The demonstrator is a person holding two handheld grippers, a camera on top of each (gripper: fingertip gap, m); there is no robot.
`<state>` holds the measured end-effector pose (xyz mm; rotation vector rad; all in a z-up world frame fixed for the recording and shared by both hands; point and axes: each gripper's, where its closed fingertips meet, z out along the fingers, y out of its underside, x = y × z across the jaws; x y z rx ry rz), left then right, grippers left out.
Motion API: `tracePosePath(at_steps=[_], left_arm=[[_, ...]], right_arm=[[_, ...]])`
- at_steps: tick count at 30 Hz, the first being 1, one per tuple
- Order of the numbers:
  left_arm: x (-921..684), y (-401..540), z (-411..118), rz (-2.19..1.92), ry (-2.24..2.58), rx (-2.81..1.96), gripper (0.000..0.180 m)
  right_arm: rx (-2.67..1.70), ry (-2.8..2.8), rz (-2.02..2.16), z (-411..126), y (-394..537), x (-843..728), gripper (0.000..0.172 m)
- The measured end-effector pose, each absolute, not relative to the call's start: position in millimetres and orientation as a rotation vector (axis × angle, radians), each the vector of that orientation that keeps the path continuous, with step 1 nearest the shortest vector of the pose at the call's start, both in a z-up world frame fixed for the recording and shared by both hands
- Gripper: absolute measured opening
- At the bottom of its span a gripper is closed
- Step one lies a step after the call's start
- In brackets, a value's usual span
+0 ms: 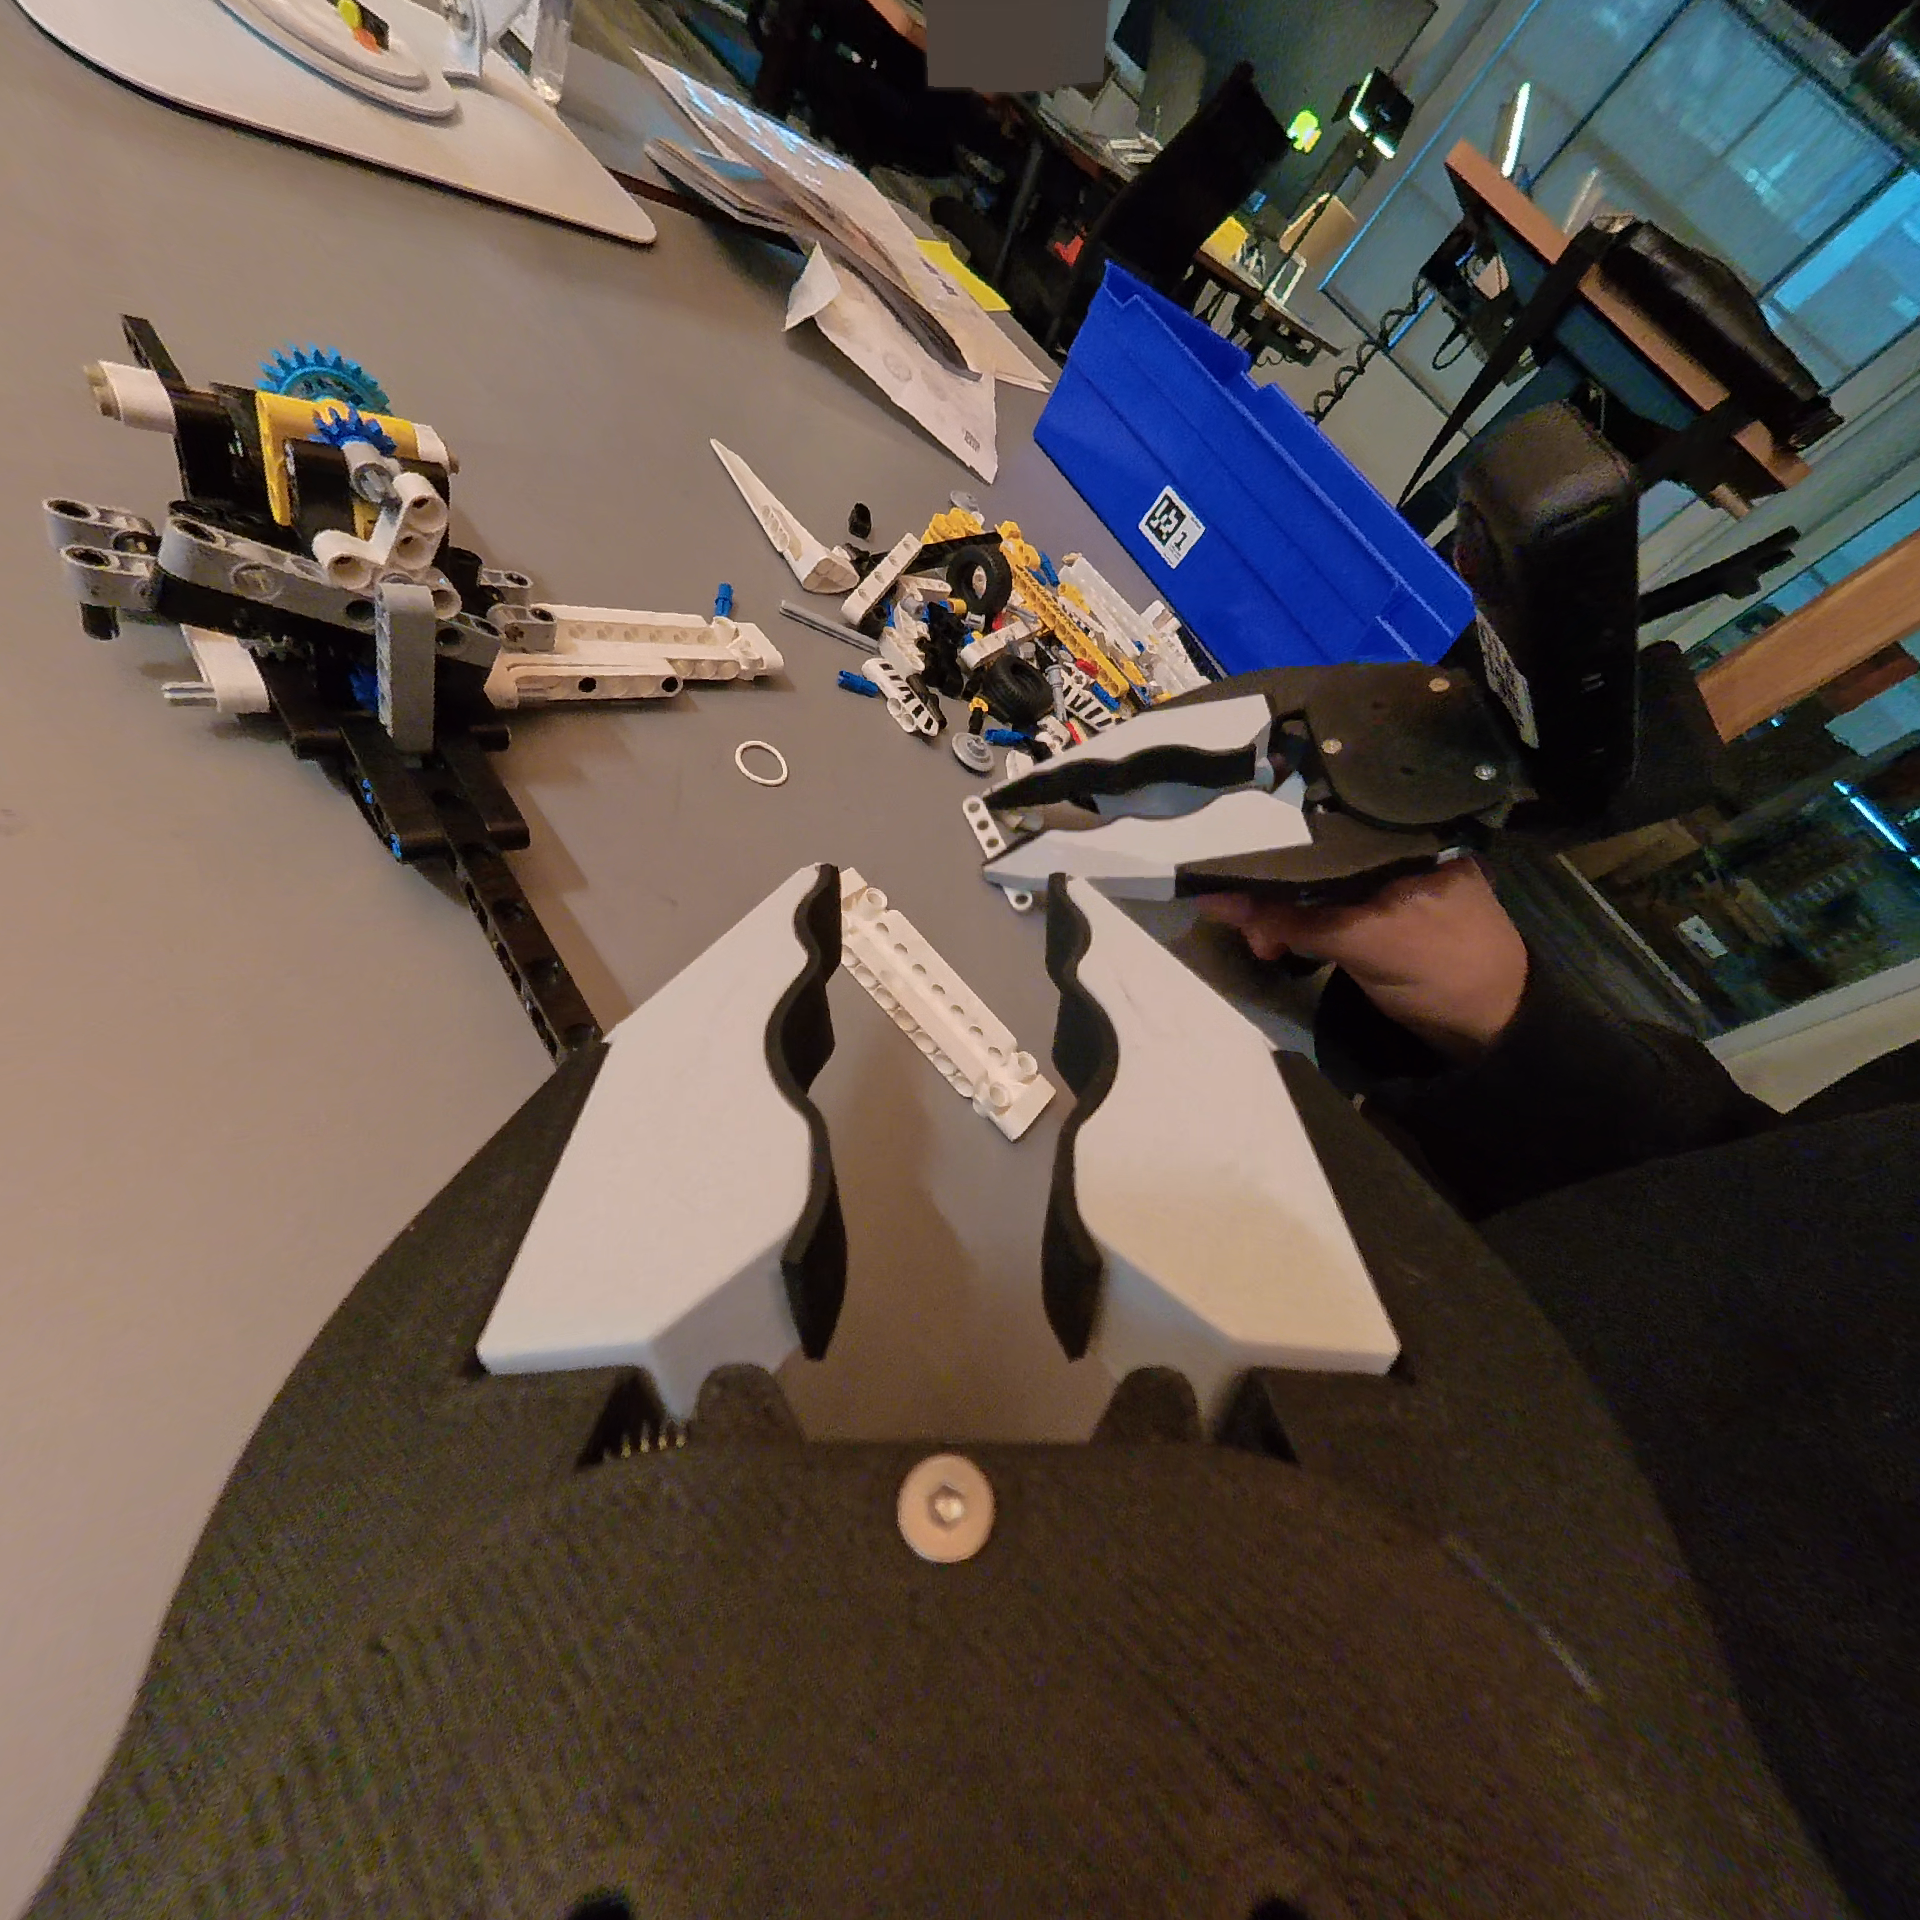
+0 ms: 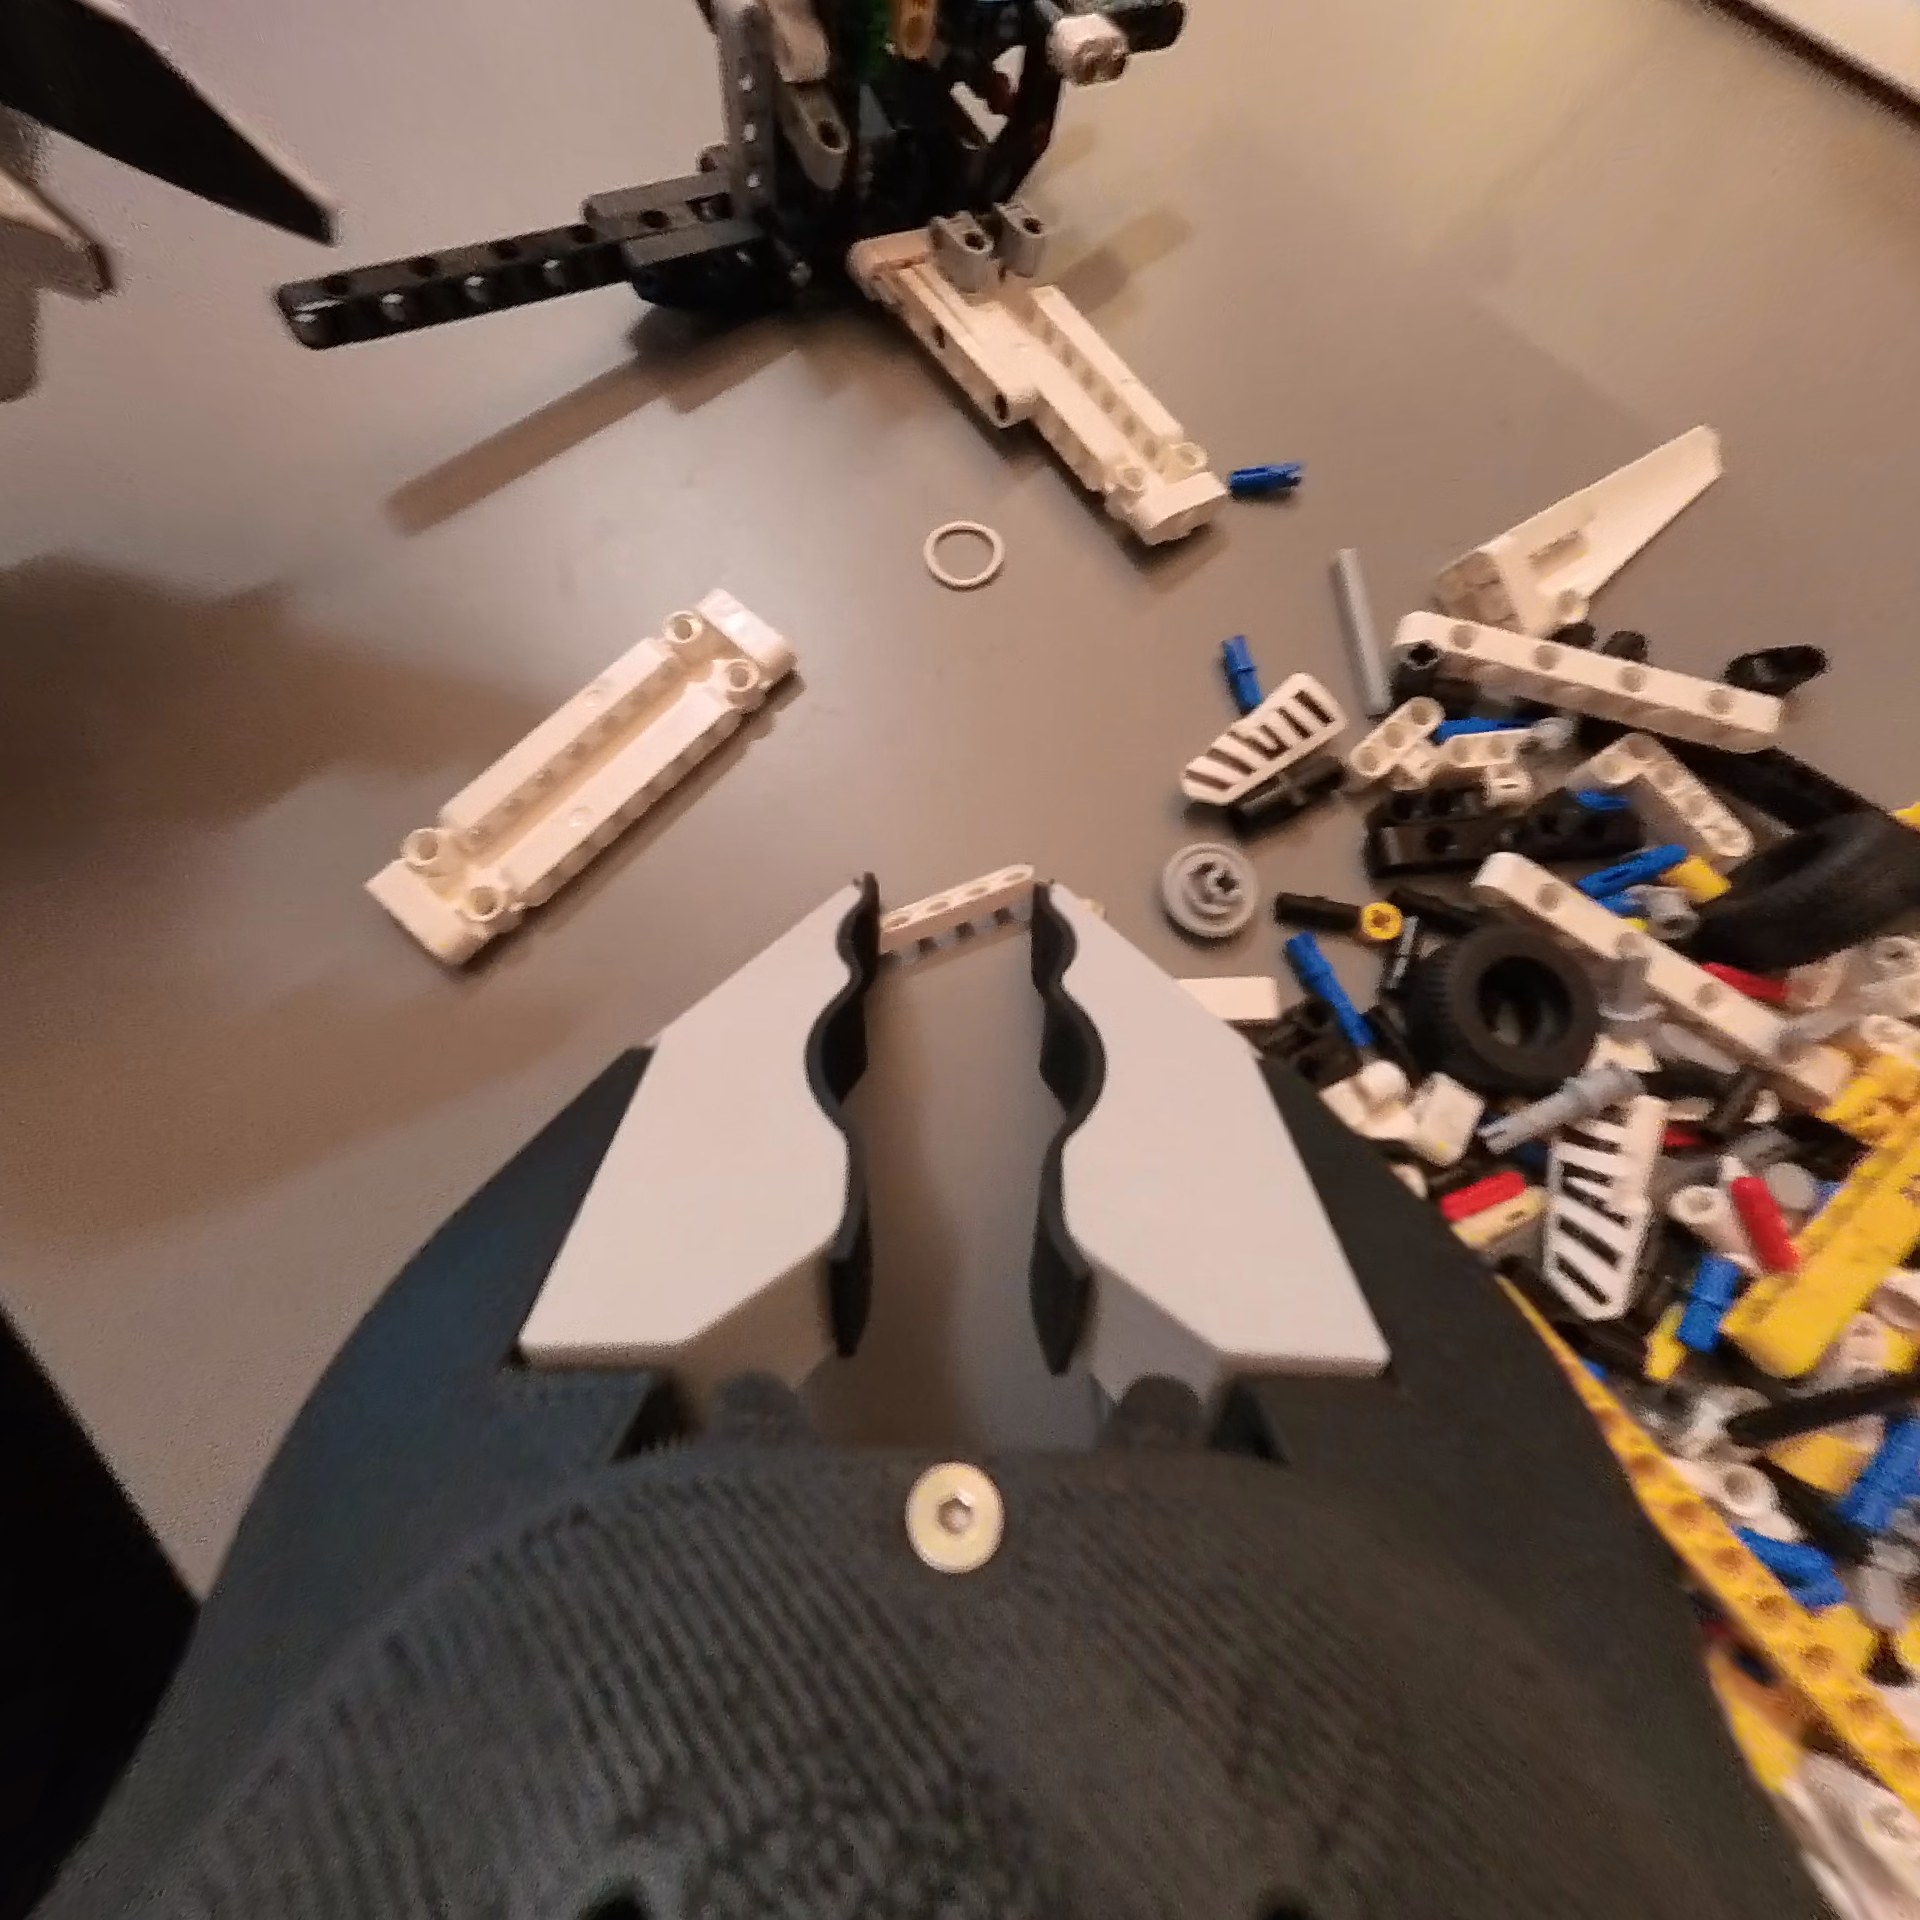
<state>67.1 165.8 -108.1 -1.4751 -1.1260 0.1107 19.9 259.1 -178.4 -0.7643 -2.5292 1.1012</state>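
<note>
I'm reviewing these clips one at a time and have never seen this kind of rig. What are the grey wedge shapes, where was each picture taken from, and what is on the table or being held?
No robot here: a person holds a two-finger gripper in each hand, each with a camera looking along its grey fingers.

In the left wrist view, the left gripper is open above a white studded plate on the grey table, gripping nothing. The right gripper appears beside it.

In the right wrist view, that gripper clamps a short white holed beam between its fingertips.

Also lying there: a partly built model, a pile of loose pieces, a small white ring and a blue bin.
</note>
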Motion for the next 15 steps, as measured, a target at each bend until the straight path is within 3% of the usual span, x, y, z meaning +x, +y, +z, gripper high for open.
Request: tracePosePath(at_steps=[10, 15], left_arm=[[67.2, 162.2, -106.5, 0.116, -1.132, -1.451, 0.038], [67.5, 162.8, -104.1, 0.127, -1.125, -1.456, 0.038]], right_arm=[[-0.715, -2.467, 1.271, -151.8, 253.9, 24.5, 0.026], [-0.674, -2.565, 1.371, -153.5, 223.5, 51.0, 0.036]])
